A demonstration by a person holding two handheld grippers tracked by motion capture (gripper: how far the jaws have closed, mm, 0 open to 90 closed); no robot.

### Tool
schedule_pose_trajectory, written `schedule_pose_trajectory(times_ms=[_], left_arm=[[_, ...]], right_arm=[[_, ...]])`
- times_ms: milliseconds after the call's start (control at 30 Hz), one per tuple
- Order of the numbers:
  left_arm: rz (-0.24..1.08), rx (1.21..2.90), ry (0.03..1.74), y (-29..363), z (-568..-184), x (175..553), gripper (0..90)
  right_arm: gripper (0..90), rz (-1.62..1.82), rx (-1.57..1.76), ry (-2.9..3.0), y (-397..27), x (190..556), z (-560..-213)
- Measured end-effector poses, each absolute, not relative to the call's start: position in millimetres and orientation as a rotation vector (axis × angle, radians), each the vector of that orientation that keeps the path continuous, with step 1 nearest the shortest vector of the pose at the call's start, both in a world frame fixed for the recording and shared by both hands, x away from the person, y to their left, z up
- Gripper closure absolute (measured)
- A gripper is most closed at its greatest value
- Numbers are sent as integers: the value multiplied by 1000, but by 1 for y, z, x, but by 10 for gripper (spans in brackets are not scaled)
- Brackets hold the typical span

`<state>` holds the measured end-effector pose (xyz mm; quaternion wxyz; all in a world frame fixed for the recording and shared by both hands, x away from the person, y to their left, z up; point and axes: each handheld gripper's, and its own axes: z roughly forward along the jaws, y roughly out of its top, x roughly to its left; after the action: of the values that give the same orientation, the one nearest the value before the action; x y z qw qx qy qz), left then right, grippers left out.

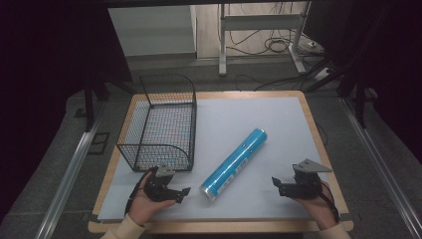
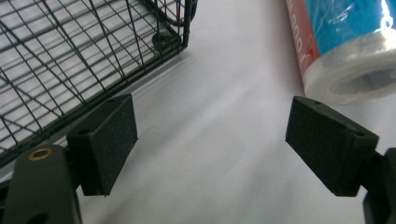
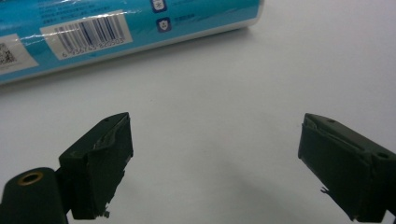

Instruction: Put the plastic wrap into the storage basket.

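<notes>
Near the front edge of the surface: both tools are sitting low, one on each side of the roll, and neither is touching it.
Left hand-held gripper (image 1: 182,193): its jaws are standing wide apart and gripping nothing; in the left gripper view the bare mat is lying between its pads (image 2: 109,140), with the roll's near end just beyond the right-hand one.
Right hand-held gripper (image 1: 276,184): it is also gaping wide and carrying nothing, pointing toward the roll's side, where a barcode label is showing in the right gripper view.
Blue roll (image 1: 235,165): it is lying flat on the surface (image 1: 259,114), slanting from near the person toward the far right, just beside the basket but apart from it.
Wire basket (image 1: 166,84): it is standing at the left of the surface and appears to be holding nothing.
Progress: judging by the layout, the work is only beginning; the grasp, the lift and a likely placing into the basket are all waiting to be done.
Count: two hand-held grippers, one roll, one basket, one grey mat.
</notes>
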<state>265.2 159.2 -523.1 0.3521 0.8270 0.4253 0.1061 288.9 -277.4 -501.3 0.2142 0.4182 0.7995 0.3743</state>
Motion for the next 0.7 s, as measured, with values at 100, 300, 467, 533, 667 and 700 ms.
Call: schedule_pose_trajectory(times_ms=[100,300,467,533,667,700], left_arm=[[273,2129,1096,159,-521,267,161],[286,2145,1108,157,-520,266,163],[292,2115,1103,156,-513,262,187],[290,2106,1096,156,-510,261,188],[294,2111,1088,154,-509,261,189],[293,2113,1088,154,-509,262,189]], right_arm=[[117,1041,1158,2238,-279,289,-505],[117,1040,1187,2239,-287,289,-505],[118,1056,1207,2223,-289,285,-503],[121,1064,1201,2211,-289,282,-501],[125,1072,1194,2208,-291,282,-500],[125,1067,1195,2211,-291,283,-500]])
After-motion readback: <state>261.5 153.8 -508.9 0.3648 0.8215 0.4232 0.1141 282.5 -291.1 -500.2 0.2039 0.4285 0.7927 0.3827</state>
